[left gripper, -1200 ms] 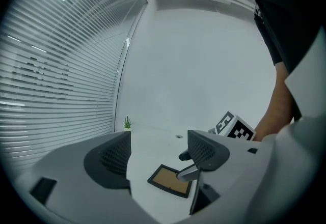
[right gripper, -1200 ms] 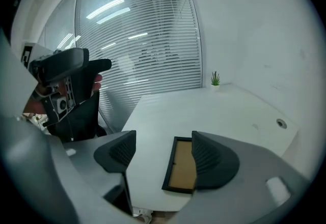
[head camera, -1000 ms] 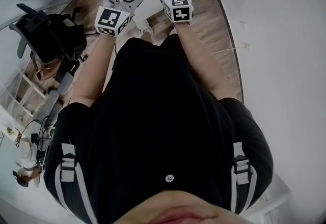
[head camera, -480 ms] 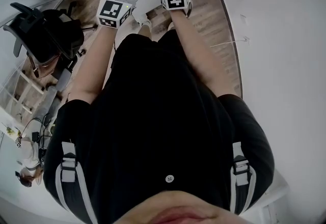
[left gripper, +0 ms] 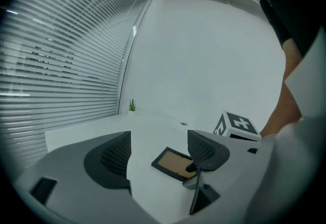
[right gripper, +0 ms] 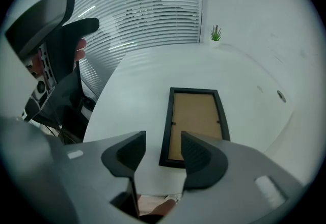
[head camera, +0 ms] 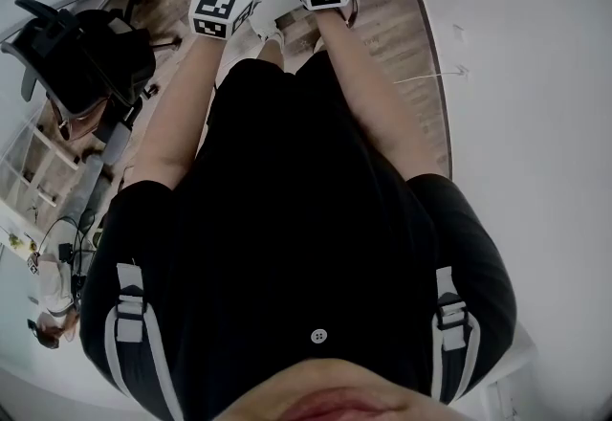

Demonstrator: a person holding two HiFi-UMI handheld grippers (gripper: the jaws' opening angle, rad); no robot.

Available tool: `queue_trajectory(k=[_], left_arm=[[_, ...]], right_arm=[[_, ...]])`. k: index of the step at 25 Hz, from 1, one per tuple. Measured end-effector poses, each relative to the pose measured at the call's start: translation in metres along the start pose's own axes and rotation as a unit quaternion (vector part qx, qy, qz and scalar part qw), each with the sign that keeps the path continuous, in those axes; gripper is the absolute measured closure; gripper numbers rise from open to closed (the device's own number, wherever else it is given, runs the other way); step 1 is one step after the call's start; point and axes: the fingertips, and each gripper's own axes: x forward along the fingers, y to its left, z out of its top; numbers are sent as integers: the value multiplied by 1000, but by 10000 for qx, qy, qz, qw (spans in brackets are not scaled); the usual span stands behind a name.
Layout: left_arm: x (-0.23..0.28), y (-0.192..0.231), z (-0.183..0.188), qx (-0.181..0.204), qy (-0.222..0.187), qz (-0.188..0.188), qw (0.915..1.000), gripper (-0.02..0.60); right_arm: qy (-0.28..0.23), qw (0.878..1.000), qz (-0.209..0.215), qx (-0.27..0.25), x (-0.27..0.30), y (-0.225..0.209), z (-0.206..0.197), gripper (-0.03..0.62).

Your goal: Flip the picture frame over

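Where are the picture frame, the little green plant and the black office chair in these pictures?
picture frame (right gripper: 196,116), right gripper view, on its brown backing board.
little green plant (right gripper: 216,33), right gripper view, on its leaves.
black office chair (head camera: 91,65), head view, on its black padding.

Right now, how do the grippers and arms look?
Left gripper and right gripper: grey rounded jaws, dotted pads, each with a white cube bearing black square markers. Sleeves short, black. The right jaws have just been closing, not yet gripping the picture frame.
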Motion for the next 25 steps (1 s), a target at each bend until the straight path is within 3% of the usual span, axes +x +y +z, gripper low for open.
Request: queue_trajectory(k=[8,11,14,25], left_arm=[[8,4,-10,-169,56,65,9998,230],[7,4,-12,-203,48,70,9998,230],[5,4,-12,-222,47,95,9997,230],[-7,0,2,-149,-60,157,9997,230]], right_arm=[[201,9995,-161,-199,11,4,-9,433],[184,9980,-408,-457,13,0,-11,506],[146,9970,-474,-596,12,0,-11,527],[-33,9994,-97,-324,-2,11,0,545]])
